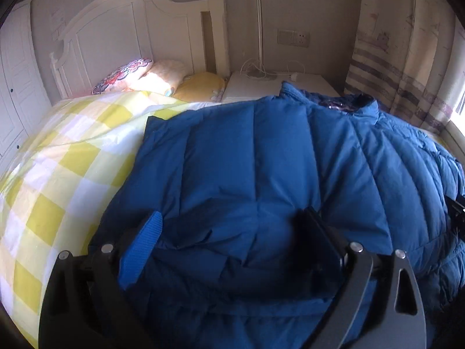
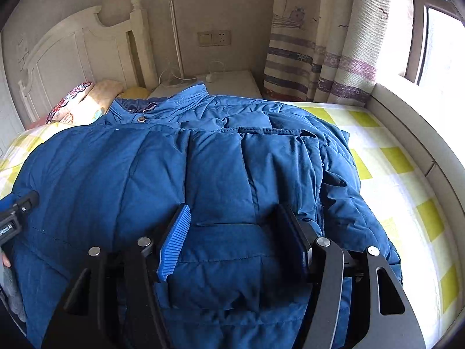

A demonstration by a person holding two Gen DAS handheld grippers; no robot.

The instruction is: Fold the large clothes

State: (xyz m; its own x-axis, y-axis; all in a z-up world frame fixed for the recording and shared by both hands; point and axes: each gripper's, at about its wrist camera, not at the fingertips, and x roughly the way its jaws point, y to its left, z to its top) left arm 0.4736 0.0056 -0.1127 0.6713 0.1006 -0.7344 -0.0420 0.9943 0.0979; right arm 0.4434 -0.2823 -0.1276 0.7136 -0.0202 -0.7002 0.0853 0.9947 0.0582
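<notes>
A large blue quilted jacket (image 1: 261, 151) lies on the yellow-and-white checked bed sheet (image 1: 58, 174), its collar (image 2: 186, 99) toward the headboard. Both sides are folded in over the body, and one folded panel (image 2: 261, 157) lies on top. My left gripper (image 1: 232, 215) hovers open over the jacket's lower part, its fingers wide apart with puffy fabric below them. My right gripper (image 2: 234, 209) is open just above the folded panel, and its pads do not press the cloth. The left gripper's tip (image 2: 17, 206) shows at the right wrist view's left edge, and the right gripper's tip (image 1: 456, 212) at the left wrist view's right edge.
Pillows (image 1: 145, 75) lie against the white headboard (image 1: 130, 29). A white nightstand (image 2: 226, 83) with a lamp pole and cables stands beside the bed. A striped curtain (image 2: 319, 58) and a window ledge (image 2: 421, 133) border the right side. A white wardrobe (image 1: 14, 87) stands at the left.
</notes>
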